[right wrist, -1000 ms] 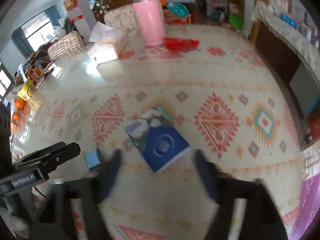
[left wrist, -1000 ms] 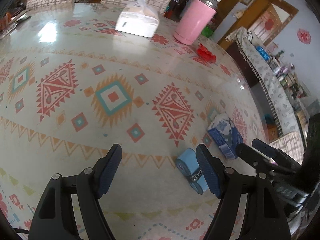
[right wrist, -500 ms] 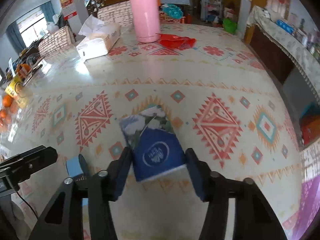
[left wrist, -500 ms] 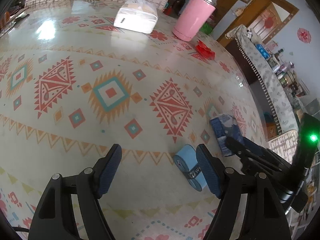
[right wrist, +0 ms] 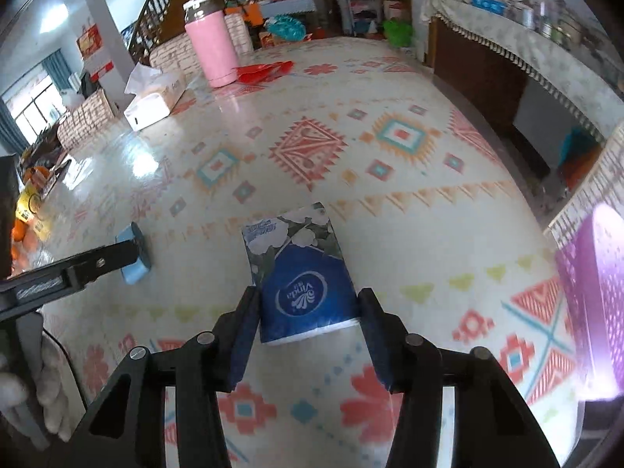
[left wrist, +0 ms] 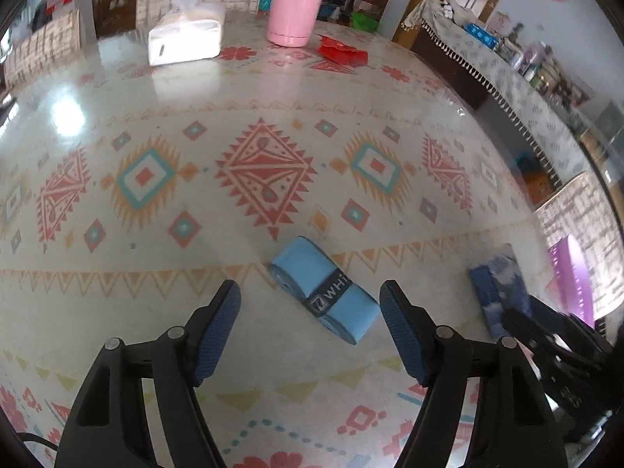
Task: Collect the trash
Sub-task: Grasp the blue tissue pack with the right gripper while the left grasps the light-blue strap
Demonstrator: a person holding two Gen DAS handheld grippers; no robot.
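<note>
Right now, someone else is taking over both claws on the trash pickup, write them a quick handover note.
Right claw: shut on the blue tissue pack, near table edge.
Left claw: open, empty, the light blue tape roll lying between its fingers, not gripped.
Red wrapper lies far across the table beside the pink bottle.
Done: tissue pack grasped.
Left: grip the roll, fetch the wrapper, bin everything. No bin clearly in view.

Both the left gripper [left wrist: 310, 325] and right gripper [right wrist: 308, 327] have black angular frames with silver screws at the joints. Their fingers [left wrist: 218, 327] carry ribbed dark blue pads.
</note>
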